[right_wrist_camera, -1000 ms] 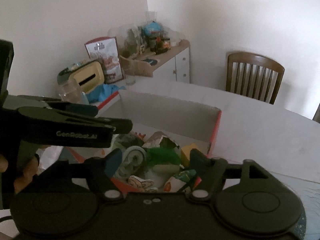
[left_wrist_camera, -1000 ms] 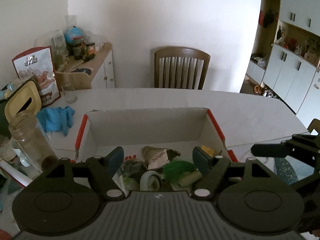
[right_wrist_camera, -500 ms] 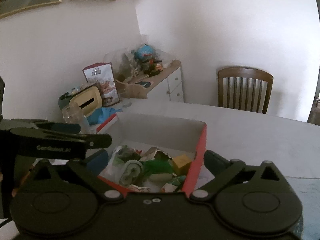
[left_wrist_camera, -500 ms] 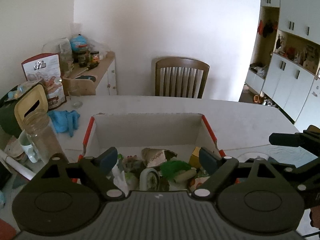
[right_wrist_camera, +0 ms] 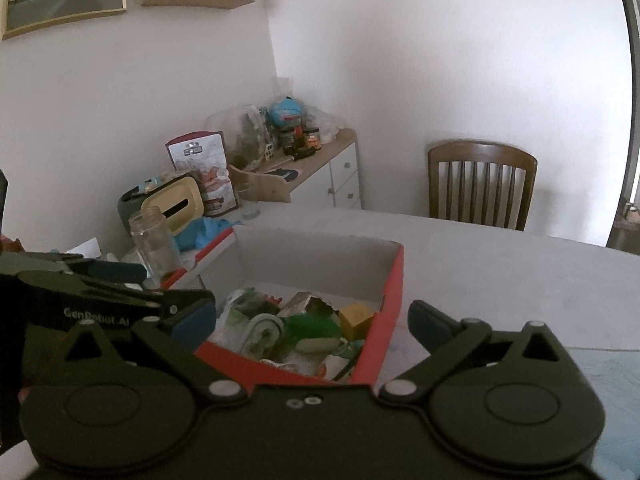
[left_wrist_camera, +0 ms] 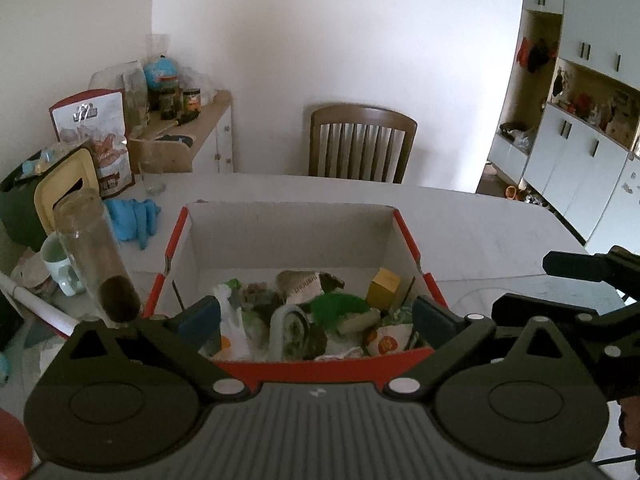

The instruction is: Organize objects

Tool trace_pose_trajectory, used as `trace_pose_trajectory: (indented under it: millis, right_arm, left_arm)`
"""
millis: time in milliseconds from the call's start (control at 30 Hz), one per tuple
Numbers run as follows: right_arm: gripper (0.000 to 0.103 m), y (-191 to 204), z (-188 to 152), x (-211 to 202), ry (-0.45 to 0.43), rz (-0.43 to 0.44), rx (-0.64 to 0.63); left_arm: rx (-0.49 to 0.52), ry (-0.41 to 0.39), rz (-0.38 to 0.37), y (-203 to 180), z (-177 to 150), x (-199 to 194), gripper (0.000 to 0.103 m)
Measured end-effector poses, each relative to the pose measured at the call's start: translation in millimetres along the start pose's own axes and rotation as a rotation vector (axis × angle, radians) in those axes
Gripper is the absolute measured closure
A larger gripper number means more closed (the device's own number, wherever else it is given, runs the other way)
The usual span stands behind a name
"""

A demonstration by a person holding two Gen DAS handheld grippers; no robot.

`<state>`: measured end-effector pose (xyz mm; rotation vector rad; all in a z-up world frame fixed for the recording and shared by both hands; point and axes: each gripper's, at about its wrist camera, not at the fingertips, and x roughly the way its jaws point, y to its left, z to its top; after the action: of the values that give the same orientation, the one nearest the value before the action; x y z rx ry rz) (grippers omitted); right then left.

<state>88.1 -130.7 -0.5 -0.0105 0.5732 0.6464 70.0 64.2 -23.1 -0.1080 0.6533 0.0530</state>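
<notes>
A red and white cardboard box (left_wrist_camera: 288, 236) stands on the white table, holding several small things: a green fuzzy item (left_wrist_camera: 338, 306), a yellow block (left_wrist_camera: 384, 284), a crumpled wrapper (left_wrist_camera: 304, 282) and a white round piece (left_wrist_camera: 290, 330). My left gripper (left_wrist_camera: 316, 316) hovers over the box's near wall; its jaws are opening and nothing is between them. The right gripper (right_wrist_camera: 312, 320) hangs wide open above the box's (right_wrist_camera: 312, 256) near right corner, holding nothing. The green item (right_wrist_camera: 312, 326) and yellow block (right_wrist_camera: 356, 318) show between its fingers, down in the box.
Left of the box stand a glass jar (left_wrist_camera: 96, 256), a pale mug (left_wrist_camera: 60, 268), blue gloves (left_wrist_camera: 134, 220), a yellow-lidded tissue box (left_wrist_camera: 64, 188) and a snack bag (left_wrist_camera: 96, 132). A wooden chair (left_wrist_camera: 360, 144) is behind the table, and a cluttered sideboard (left_wrist_camera: 188, 132) at the back left.
Both grippers drew back from the box and their jaws spread wider. The box's near red wall has come into view.
</notes>
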Motion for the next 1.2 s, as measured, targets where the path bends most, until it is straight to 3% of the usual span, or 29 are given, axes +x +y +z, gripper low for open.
trace_pose_trajectory:
  millis: [467, 1200]
  right_arm:
    - [0.001, -3, -11, -15, -0.014, -0.006, 0.041]
    - [0.001, -10, -18, -9, -0.020, -0.112, 0.060]
  left_arm:
    - [0.015, -0.023, 0.021, -7, -8, -8, 0.000]
    - [0.012, -0.040, 0.010, -16, -13, -19, 0.000]
